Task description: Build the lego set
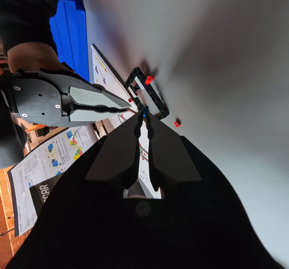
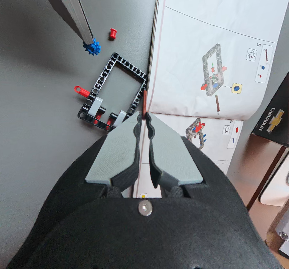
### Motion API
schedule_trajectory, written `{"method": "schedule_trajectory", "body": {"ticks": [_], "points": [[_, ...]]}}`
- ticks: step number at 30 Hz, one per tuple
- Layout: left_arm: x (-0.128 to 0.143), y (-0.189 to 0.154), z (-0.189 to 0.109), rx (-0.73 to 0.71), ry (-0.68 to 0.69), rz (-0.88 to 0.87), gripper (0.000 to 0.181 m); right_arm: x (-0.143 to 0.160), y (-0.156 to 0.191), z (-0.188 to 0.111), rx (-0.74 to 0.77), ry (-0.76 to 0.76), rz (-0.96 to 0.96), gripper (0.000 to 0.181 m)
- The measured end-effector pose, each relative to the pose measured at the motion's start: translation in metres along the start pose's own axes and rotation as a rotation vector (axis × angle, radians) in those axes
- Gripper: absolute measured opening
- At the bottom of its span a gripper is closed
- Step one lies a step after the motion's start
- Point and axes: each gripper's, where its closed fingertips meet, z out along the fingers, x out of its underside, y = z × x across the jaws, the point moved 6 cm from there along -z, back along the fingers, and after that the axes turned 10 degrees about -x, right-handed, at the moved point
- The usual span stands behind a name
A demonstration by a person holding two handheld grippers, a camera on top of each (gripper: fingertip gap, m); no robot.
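While the right gripper (image 2: pixel 144 115) is pinching the near end of a thin brown rod (image 2: pixel 145 100) between closed tips, the left gripper (image 1: pixel 144 115) is clamping a small blue gear (image 2: pixel 92 47) at its own tips, up and to the left of the right gripper and apart from it. Lying on the grey counter (image 2: pixel 39 120) just ahead-left of the right gripper is the black frame (image 2: pixel 112 92), with red pins and grey blocks at its near end; a loose red bush (image 2: pixel 112 33) is sitting farther off, beyond the frame. Doing this well probably means bringing the gear's centre hole square onto the rod's free end, keeping both steady, since a tilted rod would likely jam or slip; the open booklet (image 2: pixel 211 50) is lying to the right.
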Motion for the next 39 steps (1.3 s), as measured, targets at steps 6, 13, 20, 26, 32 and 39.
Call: {"method": "schedule_trajectory", "body": {"ticks": [6,13,20,26,32,39], "points": [[-0.001,0.003,0.004,0.001,-0.002,0.001,0.001,0.004,-0.003,0.005,0.014,0.085,-0.026,0.002],[0.0,0.004,0.006,0.006,0.003,0.0,0.001,0.008,-0.006,0.001,0.012,0.093,-0.008,0.002],[0.0,0.005,0.008,0.006,0.003,-0.002,0.001,0.006,-0.001,0.0,0.011,0.118,-0.059,0.002],[0.0,0.006,0.008,0.004,0.001,-0.004,0.001,0.006,-0.003,0.002,0.003,0.182,-0.064,0.002],[0.001,0.006,0.008,0.002,0.002,-0.003,0.0,0.0,-0.003,0.005,0.0,0.207,-0.105,0.002],[0.001,0.008,0.005,-0.007,0.001,-0.006,0.001,-0.007,0.003,0.01,-0.025,0.195,-0.153,0.002]]}}
